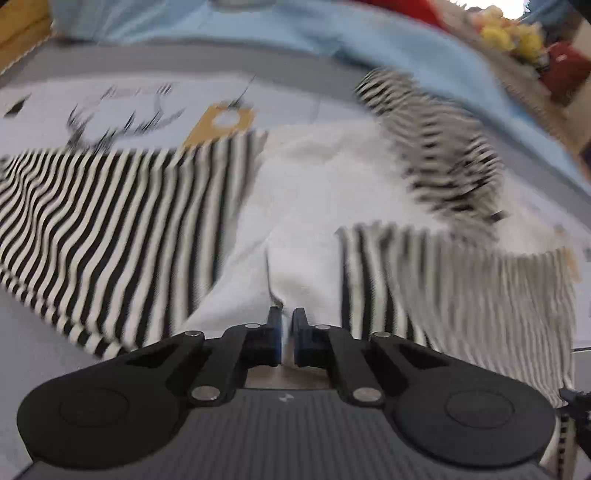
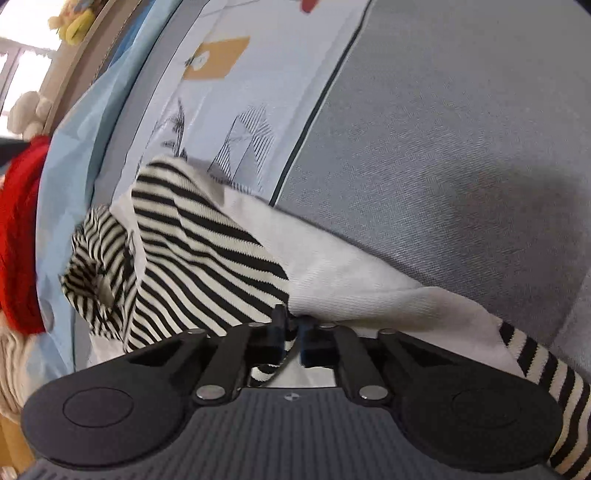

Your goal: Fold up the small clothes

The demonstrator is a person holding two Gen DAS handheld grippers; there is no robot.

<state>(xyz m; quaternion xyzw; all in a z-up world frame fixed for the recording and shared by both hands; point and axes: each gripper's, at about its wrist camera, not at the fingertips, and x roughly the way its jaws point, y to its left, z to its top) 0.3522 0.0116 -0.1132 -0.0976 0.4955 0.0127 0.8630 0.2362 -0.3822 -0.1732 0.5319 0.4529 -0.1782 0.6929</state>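
Observation:
A small garment with a white body (image 1: 314, 192) and black-and-white striped sleeves (image 1: 110, 221) lies on a bed. My left gripper (image 1: 287, 317) is shut on the white fabric's near edge. In the right wrist view my right gripper (image 2: 291, 321) is shut on the same garment where the striped sleeve (image 2: 192, 258) meets the white body (image 2: 351, 273), lifting it. The left view is blurred by motion.
The bed has a grey cover (image 2: 461, 129) and a pale printed sheet (image 1: 147, 107). A light blue blanket (image 1: 258, 29) lies at the far side. A red item (image 2: 18, 229) and plush toys (image 1: 513, 35) sit beyond it.

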